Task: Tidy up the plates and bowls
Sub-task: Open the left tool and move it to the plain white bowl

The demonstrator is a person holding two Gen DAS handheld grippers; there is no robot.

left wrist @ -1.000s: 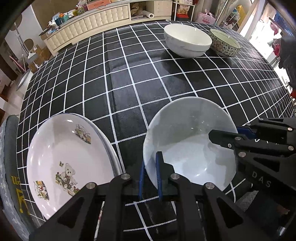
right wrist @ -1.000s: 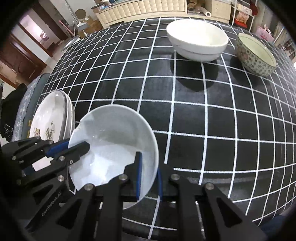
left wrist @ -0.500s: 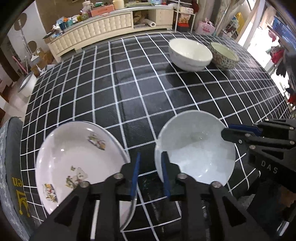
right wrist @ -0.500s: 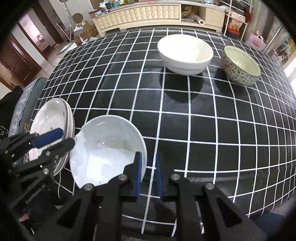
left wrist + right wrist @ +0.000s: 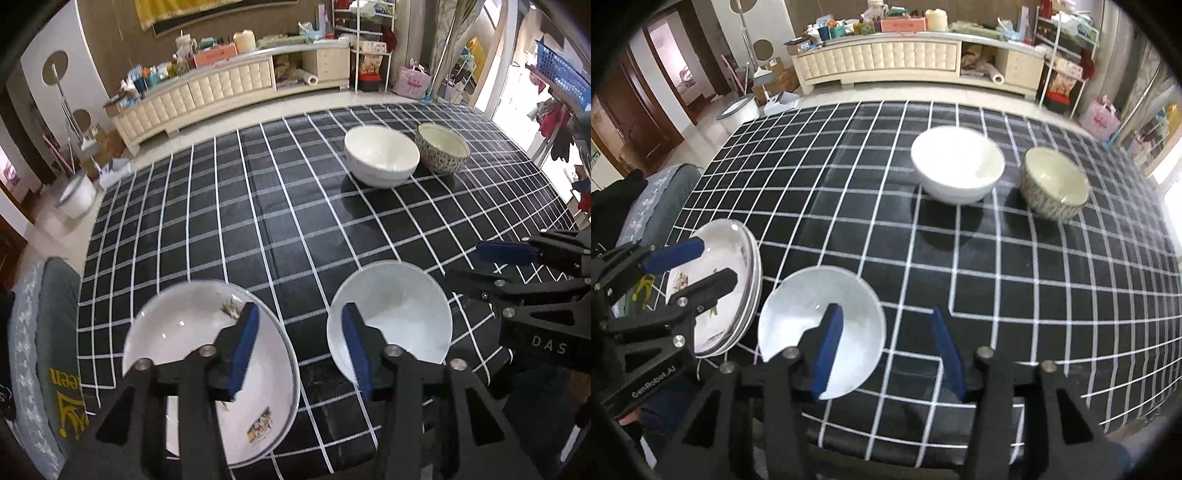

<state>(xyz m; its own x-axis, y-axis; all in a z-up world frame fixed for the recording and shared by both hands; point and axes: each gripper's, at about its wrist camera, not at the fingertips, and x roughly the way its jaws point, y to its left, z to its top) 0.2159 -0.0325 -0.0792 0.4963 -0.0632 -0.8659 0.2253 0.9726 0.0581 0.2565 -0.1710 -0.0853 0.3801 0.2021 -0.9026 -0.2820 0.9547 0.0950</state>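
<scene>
A table (image 5: 280, 206) under a black cloth with a white grid fills both views. At its near left edge lies a stack of white plates (image 5: 184, 343) with small printed pictures; the right wrist view shows several rims one under another (image 5: 753, 280). Just to the right of the stack, apart from it, a plain white shallow bowl (image 5: 402, 314) sits flat on the cloth near the front edge (image 5: 849, 306). Toward the far right side stand a large white bowl (image 5: 382, 157) and, just beside it, a patterned bowl (image 5: 441, 147) with a pale inside.

The left gripper (image 5: 299, 347) hangs above the gap between the plates and the shallow bowl, its jaws opening, with nothing between them. The right gripper (image 5: 886, 350) hangs over the shallow bowl's right edge, its jaws also opening; its left pad overlaps the bowl in view, but neither pad presses on the rim, so the bowl is released.
</scene>
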